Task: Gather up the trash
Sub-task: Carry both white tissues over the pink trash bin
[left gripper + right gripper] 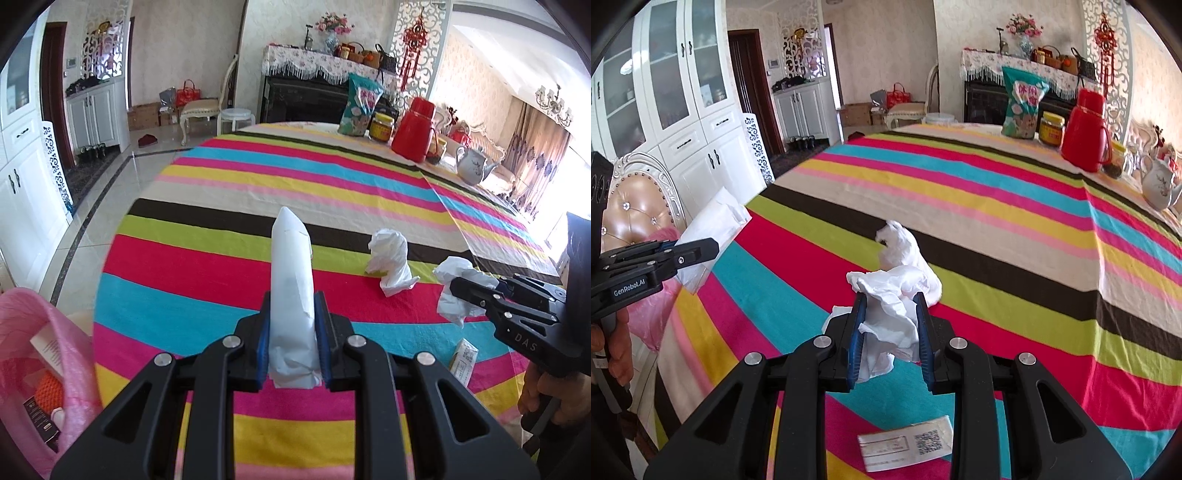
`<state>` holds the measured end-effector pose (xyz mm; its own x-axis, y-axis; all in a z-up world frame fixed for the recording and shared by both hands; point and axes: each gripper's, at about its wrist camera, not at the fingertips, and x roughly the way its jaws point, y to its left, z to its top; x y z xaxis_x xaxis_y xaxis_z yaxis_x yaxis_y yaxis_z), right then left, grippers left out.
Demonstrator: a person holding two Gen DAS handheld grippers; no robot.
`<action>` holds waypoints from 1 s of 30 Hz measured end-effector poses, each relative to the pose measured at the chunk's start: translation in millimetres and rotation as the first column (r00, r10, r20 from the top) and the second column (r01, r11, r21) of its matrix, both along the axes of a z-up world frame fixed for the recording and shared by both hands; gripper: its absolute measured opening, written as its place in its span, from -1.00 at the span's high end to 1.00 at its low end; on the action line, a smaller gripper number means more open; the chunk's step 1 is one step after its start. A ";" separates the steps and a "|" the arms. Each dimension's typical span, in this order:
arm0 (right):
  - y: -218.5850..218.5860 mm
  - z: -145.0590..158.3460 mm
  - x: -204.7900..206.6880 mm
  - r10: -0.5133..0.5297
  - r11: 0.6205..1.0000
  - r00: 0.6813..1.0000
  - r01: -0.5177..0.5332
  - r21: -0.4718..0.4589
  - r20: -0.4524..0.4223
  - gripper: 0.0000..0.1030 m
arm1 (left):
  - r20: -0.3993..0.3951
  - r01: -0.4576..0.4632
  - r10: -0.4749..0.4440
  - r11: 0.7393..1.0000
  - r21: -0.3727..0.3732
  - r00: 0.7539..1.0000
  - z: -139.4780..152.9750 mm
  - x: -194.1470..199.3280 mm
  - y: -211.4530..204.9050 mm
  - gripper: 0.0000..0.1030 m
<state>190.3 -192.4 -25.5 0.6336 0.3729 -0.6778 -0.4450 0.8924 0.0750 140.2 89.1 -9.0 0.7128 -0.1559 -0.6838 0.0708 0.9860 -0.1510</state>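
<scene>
The left gripper [293, 325] is clamped on a long, flattened white paper wrapper [291, 288], which sticks out forward between its blue pads [320, 332] and rises above the striped counter [258, 177]. Down to the left of this gripper, off the counter's edge, a pink trash bag [55, 350] hangs open with a dark box and other scraps inside. The right gripper [891, 332] is closed on a crumpled white tissue [890, 314], the wad bulging between its two pads and spilling over the front of them; whether the wad touches the cloth I cannot tell. Just ahead of the right gripper a second crumpled tissue [905, 247] lies on the cloth where the red, green and dark brown stripes meet, partly hidden behind the held wad. Just below the right gripper, near the counter's front edge, a small white printed packet [905, 446] lies flat. Far ahead of both grippers, at the back of the counter, stand a green snack bag [358, 107], a yellow-lidded jar [380, 127], a red thermos [415, 129] and a white teapot [471, 164]
</scene>
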 end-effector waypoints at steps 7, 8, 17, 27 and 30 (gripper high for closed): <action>18.3 21.1 -9.5 0.026 1.000 0.999 -0.027 0.007 0.045 0.48 | 0.042 -0.044 0.044 0.999 -0.006 0.998 17.0 -22.8 24.1 0.59; 23.1 24.6 -11.6 0.032 0.999 0.998 -0.032 0.009 0.052 0.48 | 0.045 -0.049 0.049 0.999 -0.007 0.998 18.7 -25.5 26.9 0.59; 53.0 39.1 -22.1 0.064 0.998 0.995 -0.065 0.007 0.081 0.48 | 0.088 -0.120 0.121 0.993 -0.017 0.989 35.4 -59.0 67.7 0.59; 103.6 51.1 -35.5 0.123 0.992 0.987 -0.125 0.016 0.104 0.48 | 0.118 -0.220 0.221 0.975 -0.026 0.968 47.4 -100.6 129.6 0.59; 124.7 55.1 -40.9 0.153 0.988 0.982 -0.156 0.019 0.108 0.48 | 0.124 -0.254 0.255 0.967 -0.029 0.959 50.4 -112.6 150.6 0.59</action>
